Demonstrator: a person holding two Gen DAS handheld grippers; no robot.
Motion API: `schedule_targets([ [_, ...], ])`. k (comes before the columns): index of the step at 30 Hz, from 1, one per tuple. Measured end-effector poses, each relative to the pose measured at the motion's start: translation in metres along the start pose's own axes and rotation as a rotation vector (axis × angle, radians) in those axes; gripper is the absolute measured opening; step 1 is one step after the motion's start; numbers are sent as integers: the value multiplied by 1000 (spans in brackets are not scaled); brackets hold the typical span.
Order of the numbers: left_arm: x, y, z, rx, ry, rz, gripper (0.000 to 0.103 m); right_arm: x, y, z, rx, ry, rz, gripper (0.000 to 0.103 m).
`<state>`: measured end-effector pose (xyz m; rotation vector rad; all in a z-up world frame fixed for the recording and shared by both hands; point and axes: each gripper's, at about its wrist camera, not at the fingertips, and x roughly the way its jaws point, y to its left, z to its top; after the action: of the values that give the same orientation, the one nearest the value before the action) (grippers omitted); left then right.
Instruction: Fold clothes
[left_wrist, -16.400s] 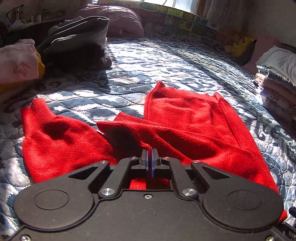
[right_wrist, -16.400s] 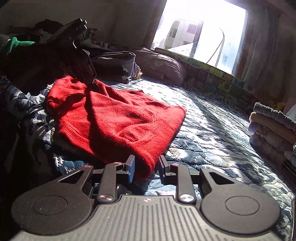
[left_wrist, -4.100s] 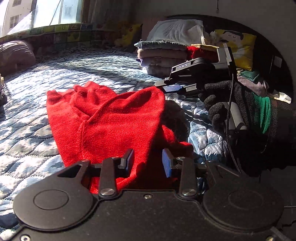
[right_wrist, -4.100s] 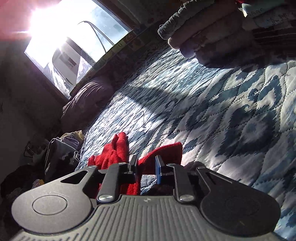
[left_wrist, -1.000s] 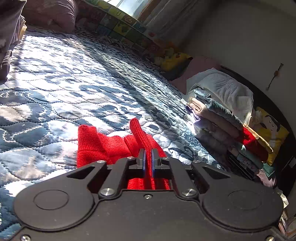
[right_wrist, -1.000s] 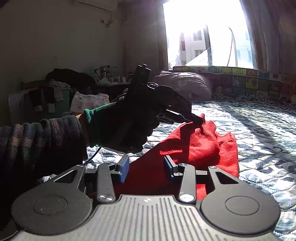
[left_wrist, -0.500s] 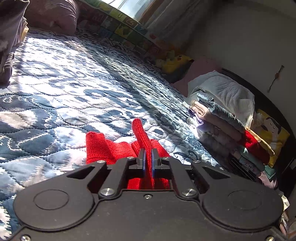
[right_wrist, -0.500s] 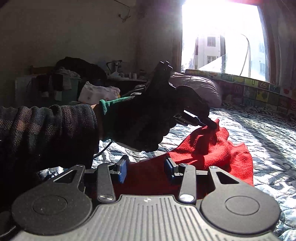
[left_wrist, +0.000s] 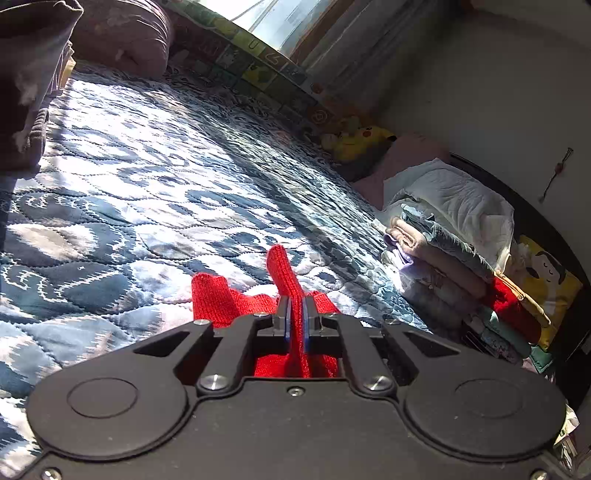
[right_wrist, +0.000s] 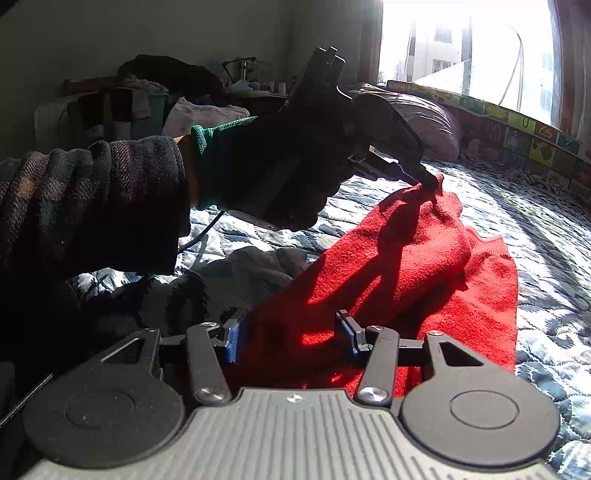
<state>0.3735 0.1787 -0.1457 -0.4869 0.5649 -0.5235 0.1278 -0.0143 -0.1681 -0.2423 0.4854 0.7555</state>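
Observation:
A red knitted garment (right_wrist: 424, 258) lies bunched on the blue patterned quilt (right_wrist: 546, 229). My left gripper (left_wrist: 295, 314) is shut on a fold of the red garment (left_wrist: 288, 280), which sticks up between its pads. In the right wrist view that same left gripper (right_wrist: 428, 181), held by a dark-gloved hand (right_wrist: 266, 166), pinches the cloth's far edge and lifts it. My right gripper (right_wrist: 291, 332) stands open at the near edge, with red cloth lying between its fingers, unpinched.
A stack of folded clothes (left_wrist: 443, 236) sits at the right side of the bed, with a yellow plush toy (left_wrist: 358, 142) behind it. A purple pillow (right_wrist: 428, 122) lies under the window. Dark clothes (left_wrist: 26, 74) are piled at the left. A plaid sleeve (right_wrist: 92, 206) crosses the right wrist view.
The left gripper has carried its pinched fold further across the bed, drawing the red cloth taut. The right gripper has opened wider over the near edge.

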Motion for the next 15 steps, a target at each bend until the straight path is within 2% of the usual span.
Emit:
schedule_targets([
  [6, 2, 4, -4, 14, 5, 55, 3, 3, -6, 3, 29, 56, 44, 52],
  [9, 2, 6, -4, 15, -10, 83, 3, 2, -11, 1, 50, 58, 56, 52],
  [15, 7, 8, -7, 26, 10, 138, 3, 0, -14, 3, 87, 47, 63, 56],
])
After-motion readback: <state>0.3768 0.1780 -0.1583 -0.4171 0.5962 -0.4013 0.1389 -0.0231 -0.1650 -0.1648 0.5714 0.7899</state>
